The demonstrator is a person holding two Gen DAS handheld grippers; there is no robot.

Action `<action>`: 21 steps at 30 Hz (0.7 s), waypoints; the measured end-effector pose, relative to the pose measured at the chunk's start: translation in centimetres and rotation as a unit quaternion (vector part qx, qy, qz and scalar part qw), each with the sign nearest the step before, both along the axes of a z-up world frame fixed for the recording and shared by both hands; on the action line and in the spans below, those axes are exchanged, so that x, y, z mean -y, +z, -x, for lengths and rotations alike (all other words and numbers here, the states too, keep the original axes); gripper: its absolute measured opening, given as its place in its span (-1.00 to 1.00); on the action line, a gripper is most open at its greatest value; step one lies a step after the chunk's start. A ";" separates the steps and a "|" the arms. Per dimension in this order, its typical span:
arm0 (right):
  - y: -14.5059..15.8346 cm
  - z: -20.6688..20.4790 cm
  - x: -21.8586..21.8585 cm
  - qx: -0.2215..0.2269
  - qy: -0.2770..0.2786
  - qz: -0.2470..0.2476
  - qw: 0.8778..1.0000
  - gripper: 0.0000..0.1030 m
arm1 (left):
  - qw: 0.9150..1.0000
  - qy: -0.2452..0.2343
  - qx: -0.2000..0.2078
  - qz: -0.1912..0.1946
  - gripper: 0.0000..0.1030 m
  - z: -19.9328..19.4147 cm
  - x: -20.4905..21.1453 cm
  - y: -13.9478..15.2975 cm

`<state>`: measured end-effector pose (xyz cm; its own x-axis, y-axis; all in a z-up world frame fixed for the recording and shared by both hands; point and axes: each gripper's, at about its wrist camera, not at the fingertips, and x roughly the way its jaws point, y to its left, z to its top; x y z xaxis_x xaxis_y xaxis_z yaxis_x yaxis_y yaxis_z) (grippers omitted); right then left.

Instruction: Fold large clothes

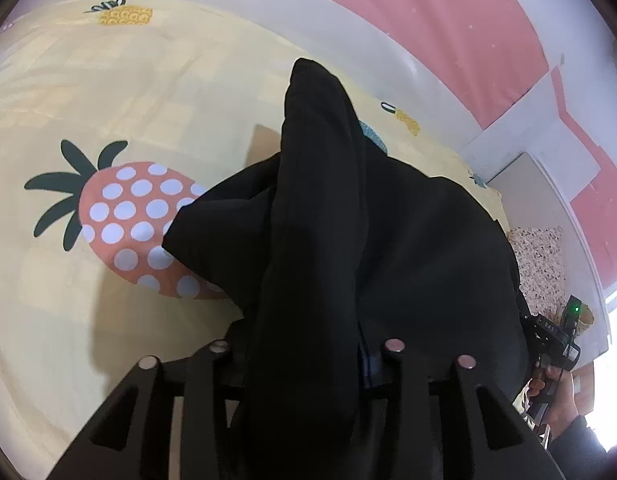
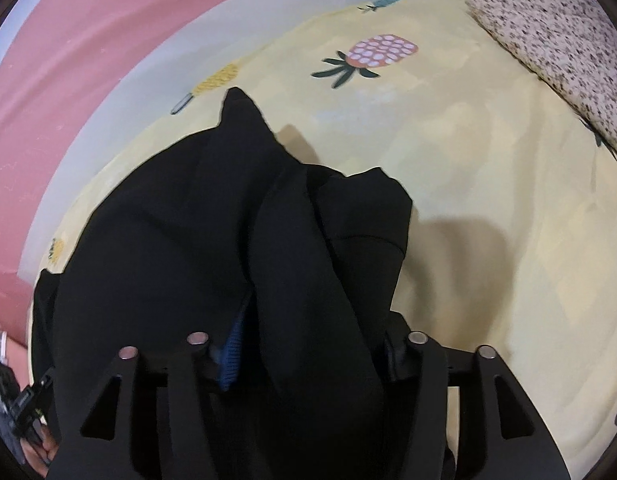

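Soft daylight, glare from a window point(image 1: 616, 360) at right, fisheye-bent edges, slight blur.

Almost nothing here can be read. In my left wrist view, the other handheld gripper unit point(image 1: 558, 334) at the right edge carries a small display with pale digits beside a green light, but they are too small and blurred for me to make out. The pineapple prints on the yellow bedsheet point(image 1: 108, 100) are pictures only, with no lettering. In my right wrist view I find no text, label, brand or number on the black garment point(image 2: 168, 240), the sheet or the speckled pillow point(image 2: 548, 40).
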<state>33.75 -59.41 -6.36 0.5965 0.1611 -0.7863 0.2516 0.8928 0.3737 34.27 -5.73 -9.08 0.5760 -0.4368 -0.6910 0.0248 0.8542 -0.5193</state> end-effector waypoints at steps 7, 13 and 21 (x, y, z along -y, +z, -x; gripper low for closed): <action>3.6 1.7 -0.4 0.013 -0.037 0.077 0.996 0.29 | 1.000 -0.001 -0.019 -0.001 -0.04 1.2 -1.4 2.1; 7.5 5.7 -1.3 0.090 -0.037 0.110 0.989 -0.08 | 0.996 0.011 0.074 -0.047 -0.11 3.8 -1.8 7.5; 1.1 4.6 -2.2 0.017 -0.026 0.111 0.993 -0.50 | 0.990 -0.043 0.037 -0.127 -0.21 -2.5 4.4 4.3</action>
<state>29.12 -57.25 -5.26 0.6259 -0.0458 -0.7785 0.2900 0.9404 0.1778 36.80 -10.11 -4.79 0.5978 -0.3044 -0.7416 0.1333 0.9500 -0.2824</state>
